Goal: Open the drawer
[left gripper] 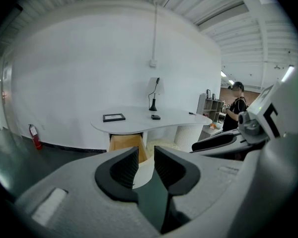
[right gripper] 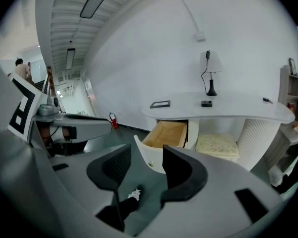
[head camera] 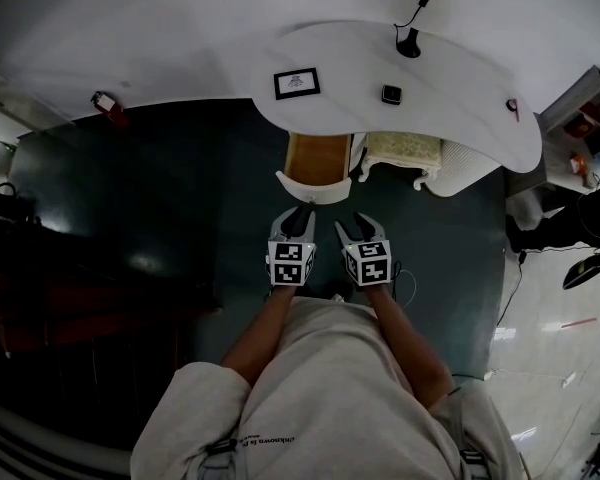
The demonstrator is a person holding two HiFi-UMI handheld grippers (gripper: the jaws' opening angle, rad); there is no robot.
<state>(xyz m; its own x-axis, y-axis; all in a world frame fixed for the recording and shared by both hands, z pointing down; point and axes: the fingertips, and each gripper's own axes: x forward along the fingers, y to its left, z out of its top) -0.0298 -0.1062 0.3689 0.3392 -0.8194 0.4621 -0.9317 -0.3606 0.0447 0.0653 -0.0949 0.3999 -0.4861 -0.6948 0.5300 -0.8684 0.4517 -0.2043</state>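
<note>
Well, we see the drawer (head camera: 316, 162) pulled out under the desk (head camera: 450, 93), top centre of frame, long axis toward us. Its front lies just ahead of our L gripper (head camera: 299, 218), R gripper (head camera: 359, 226) further right; both w/ jaws part open, holding nothing.

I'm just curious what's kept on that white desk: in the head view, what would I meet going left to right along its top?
picture frame → lamp base → small dark item
</note>
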